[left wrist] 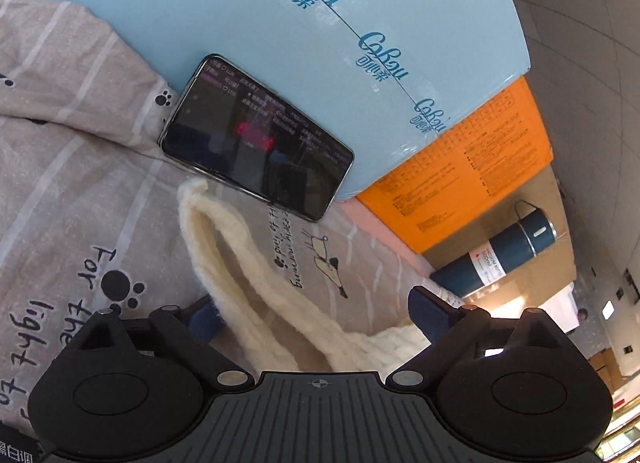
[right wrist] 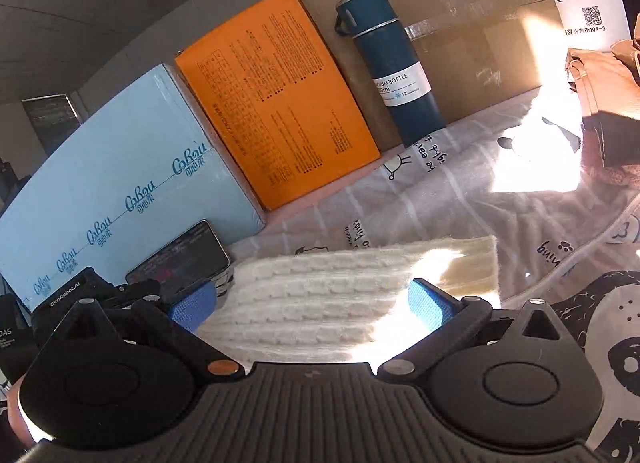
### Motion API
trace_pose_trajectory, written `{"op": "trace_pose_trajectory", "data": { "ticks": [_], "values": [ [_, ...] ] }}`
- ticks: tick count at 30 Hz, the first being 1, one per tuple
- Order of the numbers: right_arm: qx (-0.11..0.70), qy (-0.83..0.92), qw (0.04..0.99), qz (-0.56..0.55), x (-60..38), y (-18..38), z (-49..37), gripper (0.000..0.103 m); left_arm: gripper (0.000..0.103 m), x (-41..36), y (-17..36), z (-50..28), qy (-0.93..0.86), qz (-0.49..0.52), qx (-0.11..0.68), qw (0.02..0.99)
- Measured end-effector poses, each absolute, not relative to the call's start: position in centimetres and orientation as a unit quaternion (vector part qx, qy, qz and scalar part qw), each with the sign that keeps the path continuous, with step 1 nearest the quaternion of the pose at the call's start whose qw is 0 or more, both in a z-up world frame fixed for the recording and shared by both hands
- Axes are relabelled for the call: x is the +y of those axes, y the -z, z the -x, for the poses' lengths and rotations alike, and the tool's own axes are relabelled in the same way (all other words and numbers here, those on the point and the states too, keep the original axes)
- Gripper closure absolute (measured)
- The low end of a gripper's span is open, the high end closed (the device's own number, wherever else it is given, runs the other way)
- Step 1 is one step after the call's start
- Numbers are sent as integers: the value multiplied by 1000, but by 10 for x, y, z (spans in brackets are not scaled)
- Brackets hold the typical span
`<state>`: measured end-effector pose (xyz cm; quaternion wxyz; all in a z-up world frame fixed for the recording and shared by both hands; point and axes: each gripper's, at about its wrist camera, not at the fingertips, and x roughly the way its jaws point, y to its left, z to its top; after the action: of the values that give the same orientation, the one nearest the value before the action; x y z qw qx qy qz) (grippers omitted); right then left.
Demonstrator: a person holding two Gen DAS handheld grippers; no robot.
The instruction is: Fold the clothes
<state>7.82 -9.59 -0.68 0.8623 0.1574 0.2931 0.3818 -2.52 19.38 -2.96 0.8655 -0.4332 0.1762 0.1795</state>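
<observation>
Here, both hand-held grippers, left [left wrist: 314, 309] and right [right wrist: 314, 303], low and level, jaws spread wide over the cream knit [right wrist: 320, 299].

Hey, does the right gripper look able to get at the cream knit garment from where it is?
Probably yes. The right gripper is open, with the cream knit garment lying flat on the bedsheet between its fingers, and nothing covers it.

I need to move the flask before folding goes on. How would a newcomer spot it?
Find the cardboard box behind the printed grey bedsheet. Standing against it, right of the orange box, is the vacuum bottle: the only tall dark-teal cylinder, with a white label.
</observation>
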Motion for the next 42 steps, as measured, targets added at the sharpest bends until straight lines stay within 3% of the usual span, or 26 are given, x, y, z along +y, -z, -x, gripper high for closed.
{"op": "trace_pose_trajectory", "data": {
  "ticks": [1, 2, 4, 8, 13, 18, 21, 23, 25, 29, 34, 42],
  "values": [
    [292, -379, 865, -152, -95, 8, -78, 0, 31, 191, 29, 23, -187, 413, 179, 873],
    [290, -375, 868, -146, -95, 9, -77, 0, 57, 189, 30, 21, -193, 392, 184, 880],
    [289, -379, 866, -153, -97, 9, -78, 0, 78, 185, 31, 19, -197, 360, 191, 892],
    [295, -366, 868, -160, -99, 10, -82, 0, 87, 181, 21, 27, -150, 346, 168, 911],
    [294, -348, 870, -188, -108, 11, -86, 0, 87, 126, -7, 26, -41, 213, 152, 964],
    [282, -341, 874, -202, -114, 10, -85, 0, 86, 71, -12, 22, 28, 57, 183, 981],
    [268, -337, 879, -207, -116, 8, -83, 0, 78, 61, -10, 21, 31, 20, 203, 978],
    [256, -333, 882, -211, -118, 6, -82, 0, 49, 61, -11, 24, 38, 18, 209, 977],
    [244, -330, 886, -217, -121, 5, -80, 0, 32, 62, -14, 29, 64, 27, 201, 977],
    [236, -328, 893, -198, -119, 3, -77, 0, 13, 71, -21, 39, 106, 64, 176, 977],
    [235, -327, 905, -139, -107, 4, -72, 0, 13, 92, -21, 34, -10, 65, 173, 983],
    [280, -310, 908, -12, -77, 17, -72, 0, 13, 120, 5, 13, -84, 76, 261, 959]
  ]
}}
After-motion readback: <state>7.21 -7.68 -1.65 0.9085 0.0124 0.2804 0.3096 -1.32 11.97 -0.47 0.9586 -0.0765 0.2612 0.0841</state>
